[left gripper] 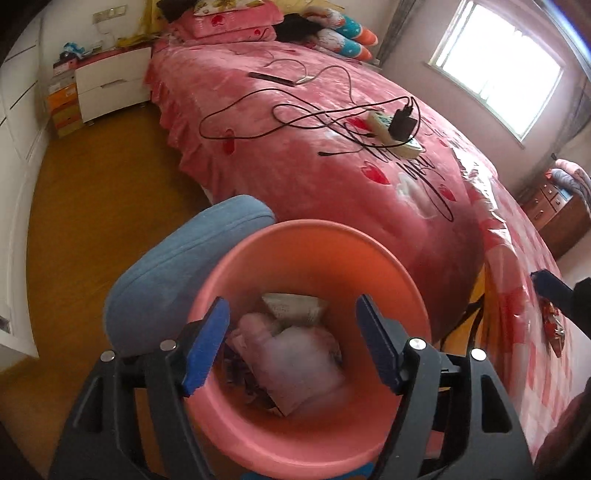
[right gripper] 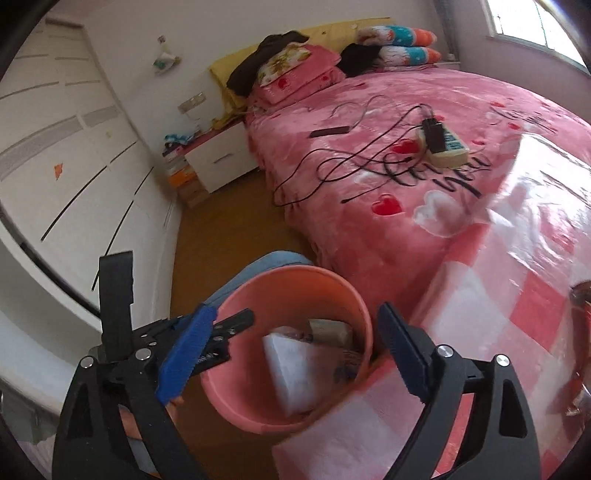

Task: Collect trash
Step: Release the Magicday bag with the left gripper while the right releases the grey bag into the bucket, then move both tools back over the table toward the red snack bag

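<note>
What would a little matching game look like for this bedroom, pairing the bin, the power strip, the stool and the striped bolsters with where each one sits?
Things:
1. pink bin
2. power strip
3. blue stool
4. striped bolsters

Places:
A. at the head of the bed, on the window side
B. right under both open tongs, with trash inside
C. on the floor, touching the bin's far side
D. in the middle of the bedspread, among black cables

Pairs: 1-B, 2-D, 3-C, 4-A
</note>
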Motion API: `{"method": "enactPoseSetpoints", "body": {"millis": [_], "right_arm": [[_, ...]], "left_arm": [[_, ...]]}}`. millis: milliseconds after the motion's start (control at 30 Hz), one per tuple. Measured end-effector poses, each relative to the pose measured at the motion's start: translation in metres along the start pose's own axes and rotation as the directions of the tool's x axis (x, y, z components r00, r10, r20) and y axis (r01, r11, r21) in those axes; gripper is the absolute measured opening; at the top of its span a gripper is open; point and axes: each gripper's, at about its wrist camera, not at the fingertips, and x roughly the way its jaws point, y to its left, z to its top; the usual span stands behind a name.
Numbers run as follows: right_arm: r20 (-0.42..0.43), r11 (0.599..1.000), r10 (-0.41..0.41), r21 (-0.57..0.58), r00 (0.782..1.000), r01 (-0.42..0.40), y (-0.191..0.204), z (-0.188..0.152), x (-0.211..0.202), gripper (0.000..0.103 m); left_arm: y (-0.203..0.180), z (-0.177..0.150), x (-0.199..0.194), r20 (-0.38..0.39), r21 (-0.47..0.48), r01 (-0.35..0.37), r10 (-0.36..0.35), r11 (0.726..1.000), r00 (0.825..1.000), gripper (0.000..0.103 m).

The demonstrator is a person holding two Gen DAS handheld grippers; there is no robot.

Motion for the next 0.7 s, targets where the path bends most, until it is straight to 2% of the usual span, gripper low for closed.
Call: {"method": "enactPoseSetpoints", "body": {"millis": [333,700], "right_arm": [[0.096,0.99,-0.137,-0.002,0.986,0.138,-0.032,-0.025,-0.044,0.091],[0.159,0.976,-0.217,0.014,0.963,0.218,-0.063,-0.056,-0.083,0.091]], "left_arm": [[-0.025,0.002,-0.007,0.032,0.05,0.022,-0.023,0.999,0.999,0.075],[-0.092,-0.001,-0.021,0.03,0.165,0.086,-0.092,0.982,0.995,0.075]]}}
